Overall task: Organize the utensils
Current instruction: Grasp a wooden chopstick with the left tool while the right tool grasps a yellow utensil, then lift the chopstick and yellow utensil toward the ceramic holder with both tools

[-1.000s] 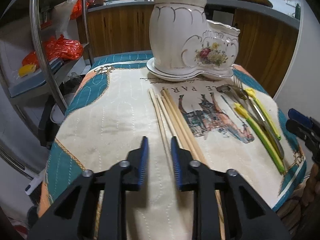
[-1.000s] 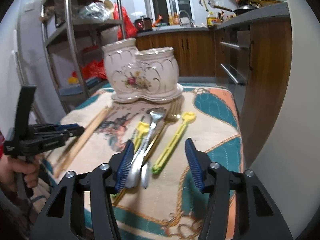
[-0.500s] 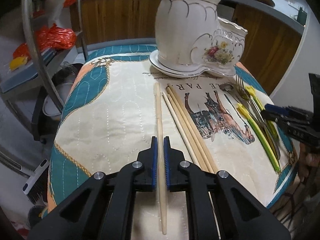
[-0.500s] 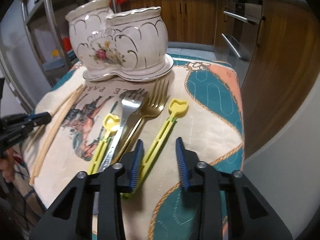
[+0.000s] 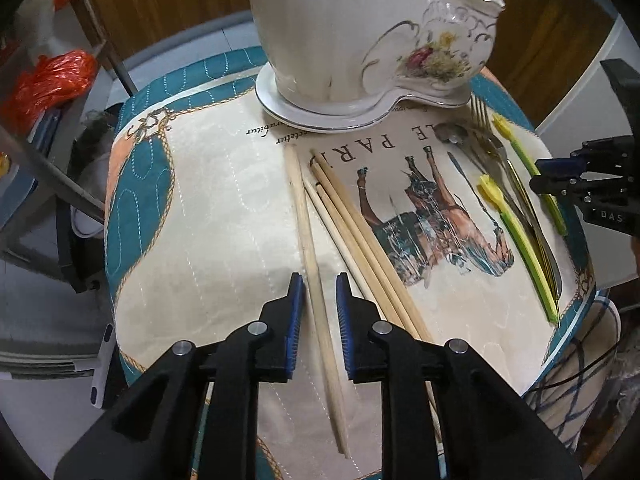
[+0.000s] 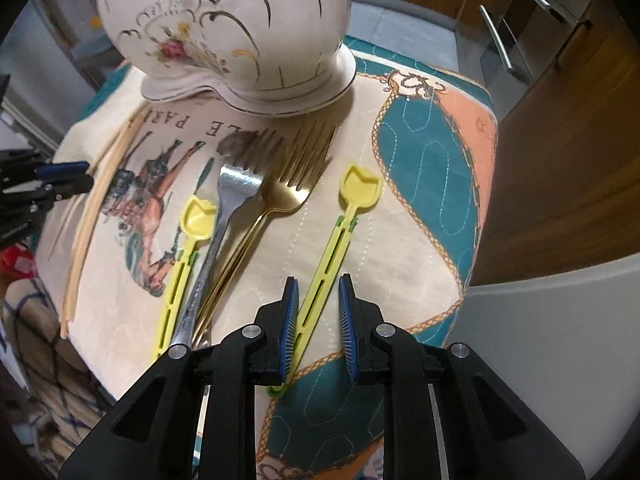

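Chopstick (image 5: 310, 240) now lies between the reopening left hand-held gripper (image 5: 320, 300), unpinched; right hand-held gripper (image 6: 318, 304) narrowed, loosely straddling a yellow pick (image 6: 332, 248).

You are looking at a cloth (image 5: 224, 216) with words printed on it. In the left wrist view, big dark letters are showing upside down near the white holder's plate (image 5: 320, 118). You are seeing "LE PAR" there, above the horse picture (image 5: 436, 216), and the end of the word is running under the plate. Small slanted writing is sitting next to it, but it is too small to read. In the right wrist view, the same big letters "LE PAR" (image 6: 200, 126) are showing beside the forks. On the black body of the other tongs (image 5: 610, 218), at the right edge, white letters "DAS" are showing.
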`<move>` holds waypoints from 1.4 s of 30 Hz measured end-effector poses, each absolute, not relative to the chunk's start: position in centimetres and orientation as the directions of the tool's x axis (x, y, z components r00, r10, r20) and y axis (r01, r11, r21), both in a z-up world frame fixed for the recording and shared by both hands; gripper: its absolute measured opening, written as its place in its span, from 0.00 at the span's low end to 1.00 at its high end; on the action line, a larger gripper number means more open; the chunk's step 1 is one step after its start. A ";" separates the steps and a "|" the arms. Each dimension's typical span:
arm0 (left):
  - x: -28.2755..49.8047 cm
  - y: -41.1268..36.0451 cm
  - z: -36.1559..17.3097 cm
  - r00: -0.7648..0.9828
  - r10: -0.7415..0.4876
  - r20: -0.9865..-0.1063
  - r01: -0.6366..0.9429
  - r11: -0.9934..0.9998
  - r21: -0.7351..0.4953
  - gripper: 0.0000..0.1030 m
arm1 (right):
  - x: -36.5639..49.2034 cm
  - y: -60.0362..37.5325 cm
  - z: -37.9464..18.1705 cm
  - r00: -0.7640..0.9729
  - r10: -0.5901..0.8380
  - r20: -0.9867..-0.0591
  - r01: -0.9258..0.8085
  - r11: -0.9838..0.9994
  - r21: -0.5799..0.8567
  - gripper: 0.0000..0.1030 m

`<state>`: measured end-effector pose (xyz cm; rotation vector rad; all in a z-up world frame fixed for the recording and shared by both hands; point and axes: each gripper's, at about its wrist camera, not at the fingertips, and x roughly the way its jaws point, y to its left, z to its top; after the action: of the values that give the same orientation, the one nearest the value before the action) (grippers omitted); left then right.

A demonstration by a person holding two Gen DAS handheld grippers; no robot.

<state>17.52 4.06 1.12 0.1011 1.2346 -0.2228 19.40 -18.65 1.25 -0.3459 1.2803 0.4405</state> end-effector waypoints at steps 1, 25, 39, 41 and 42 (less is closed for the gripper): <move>17.8 4.1 1.1 0.299 -0.114 -0.947 0.224 0.974 -0.047 0.17 | 19.7 -18.6 1.3 0.207 0.113 -0.972 -0.493 0.870 -0.004 0.21; 14.7 8.1 1.3 0.340 -0.224 -0.913 0.174 0.969 -0.173 0.06 | 20.9 -20.9 1.3 0.195 0.250 -0.948 -0.436 0.888 0.144 0.10; 10.9 10.6 7.0 0.746 -0.375 -0.550 0.185 0.910 -0.370 0.06 | 18.4 -23.9 7.4 0.556 0.541 -0.631 -0.443 0.835 0.326 0.10; 11.2 10.2 8.0 0.788 -0.379 -0.485 0.199 0.903 -0.381 0.06 | 18.5 -24.1 8.0 0.590 0.574 -0.567 -0.450 0.818 0.359 0.10; 11.3 10.0 8.6 0.806 -0.381 -0.454 0.210 0.900 -0.383 0.06 | 18.7 -24.3 8.5 0.606 0.591 -0.532 -0.456 0.806 0.377 0.10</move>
<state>11.29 9.95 8.60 -0.3249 0.5492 -0.3220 18.75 -24.26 8.49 0.2119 0.6904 0.6104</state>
